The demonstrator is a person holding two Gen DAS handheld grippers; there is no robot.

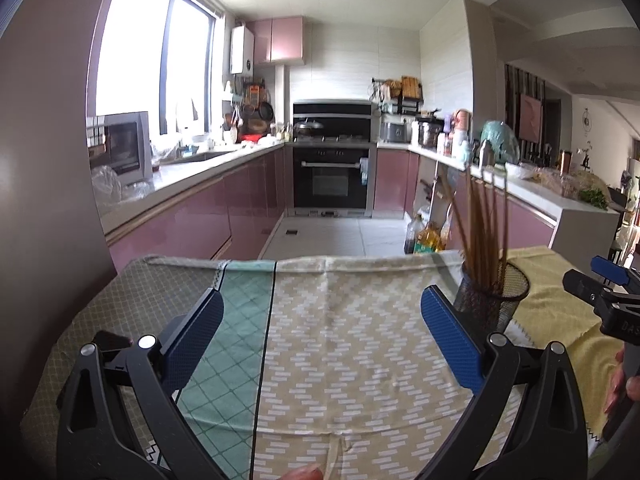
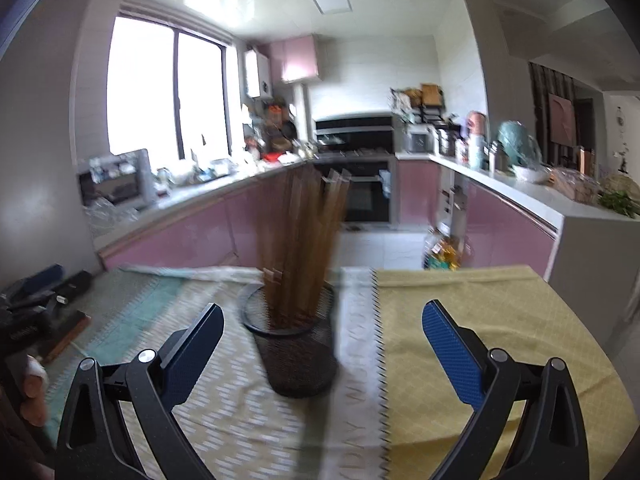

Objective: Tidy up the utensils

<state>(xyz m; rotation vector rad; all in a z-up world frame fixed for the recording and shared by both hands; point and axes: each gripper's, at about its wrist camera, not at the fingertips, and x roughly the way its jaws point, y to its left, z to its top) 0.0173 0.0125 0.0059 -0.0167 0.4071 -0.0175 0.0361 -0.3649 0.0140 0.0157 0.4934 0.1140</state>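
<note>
A black mesh holder (image 1: 490,302) stands on the table at the right, with several brown chopsticks (image 1: 482,224) upright in it. In the right wrist view the holder (image 2: 296,354) and chopsticks (image 2: 302,240) are blurred, straight ahead between the jaws. My left gripper (image 1: 322,312) is open and empty over the patterned cloth (image 1: 344,320), left of the holder. My right gripper (image 2: 323,326) is open and empty, just short of the holder. The right gripper also shows in the left wrist view (image 1: 600,292) at the far right, and the left gripper in the right wrist view (image 2: 36,300) at the far left.
The table carries a beige and teal cloth and a yellow cloth (image 2: 492,320). A brown block (image 2: 66,338) lies at the left table edge. Beyond the table are pink kitchen cabinets (image 1: 224,216), an oven (image 1: 332,176), bottles on the floor (image 1: 424,236) and a white counter (image 1: 560,204).
</note>
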